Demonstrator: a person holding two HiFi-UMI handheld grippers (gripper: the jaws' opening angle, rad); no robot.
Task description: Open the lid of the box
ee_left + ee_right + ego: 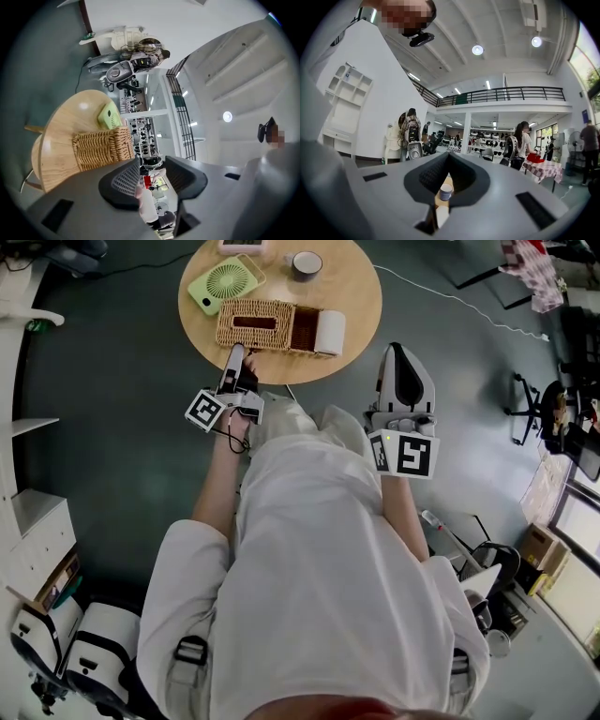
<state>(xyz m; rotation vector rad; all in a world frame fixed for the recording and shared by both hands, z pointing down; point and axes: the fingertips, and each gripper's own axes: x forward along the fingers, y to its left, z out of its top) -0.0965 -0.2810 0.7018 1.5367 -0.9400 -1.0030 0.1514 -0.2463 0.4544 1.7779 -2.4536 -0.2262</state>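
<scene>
The wicker box (pixel 258 324), its slotted lid (pixel 253 322) lying flat and closed, sits on a round wooden table (pixel 347 287) just ahead of the left gripper (pixel 234 357), whose tips reach over the table's near edge and stop close to the box's near wall; whether they touch it cannot be told from the head view. In the left gripper view the left gripper (pixel 152 164) has its jaws spread wide with nothing between the pads, and the wicker box (pixel 101 147) stands clear of them, off to the outer side of the left jaw. An open compartment at the box's end nearer the right gripper holds a white roll (pixel 329 332). Beyond the box from the left gripper lie a pale green fan (pixel 225 282) and a cup (pixel 306 263). The right gripper (pixel 401 357) is held off the table's rim, well apart from the box, and in the right gripper view the right gripper (pixel 449 157) shows its jaw tips brought together, gripping nothing, with the cup (pixel 446 191) seen beyond them through the gap nearer the camera. A white cable (pixel 450 298) trails across the dark floor beyond the right gripper.
</scene>
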